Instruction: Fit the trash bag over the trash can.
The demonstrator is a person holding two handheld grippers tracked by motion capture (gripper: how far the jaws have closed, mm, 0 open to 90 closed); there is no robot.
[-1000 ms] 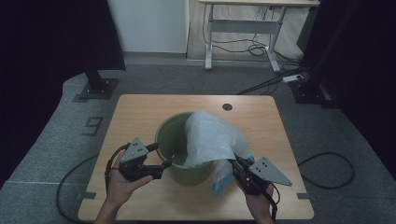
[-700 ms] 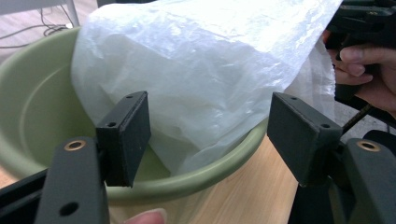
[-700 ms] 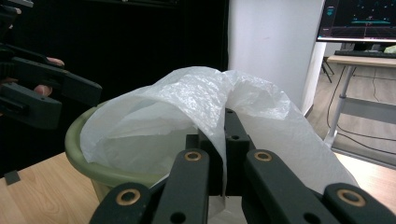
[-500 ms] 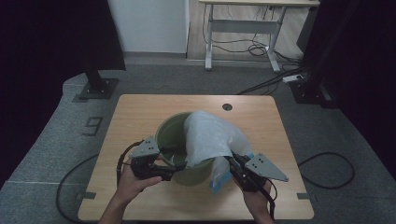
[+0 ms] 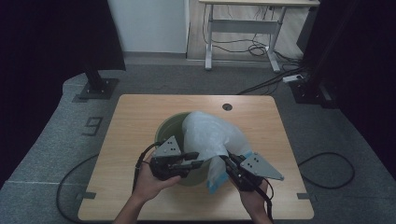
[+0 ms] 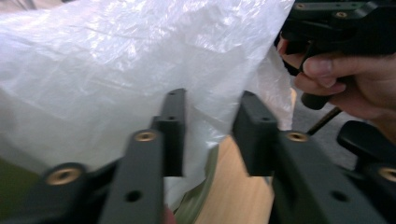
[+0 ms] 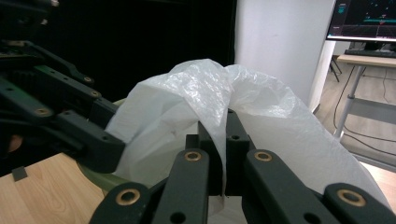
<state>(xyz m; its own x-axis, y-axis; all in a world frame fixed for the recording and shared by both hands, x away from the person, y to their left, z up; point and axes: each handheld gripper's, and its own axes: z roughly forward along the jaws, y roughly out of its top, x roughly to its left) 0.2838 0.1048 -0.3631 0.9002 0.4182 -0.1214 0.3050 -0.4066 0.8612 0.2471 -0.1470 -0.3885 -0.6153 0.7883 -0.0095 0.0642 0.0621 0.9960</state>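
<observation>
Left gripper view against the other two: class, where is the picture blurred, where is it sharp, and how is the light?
Left gripper view: its own jaws blurred, plastic bag bright and nearly washed out. Right gripper view: jaws and bag sharp, dark backdrop at left. High view: dim, table evenly lit, surroundings falling into black.

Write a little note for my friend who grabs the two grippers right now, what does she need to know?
Right gripper: shut on the plastic bag, pinching its edge.
Left gripper: jaws have just been closing around the bag's film, a gap shows between them, not gripping yet.
Green bin: mid-table, bag draped over its right side.
Done: one edge of the bag is held.
Left: probably grip the other edge, spread the bag open and pull it over the bin's rim.
</observation>
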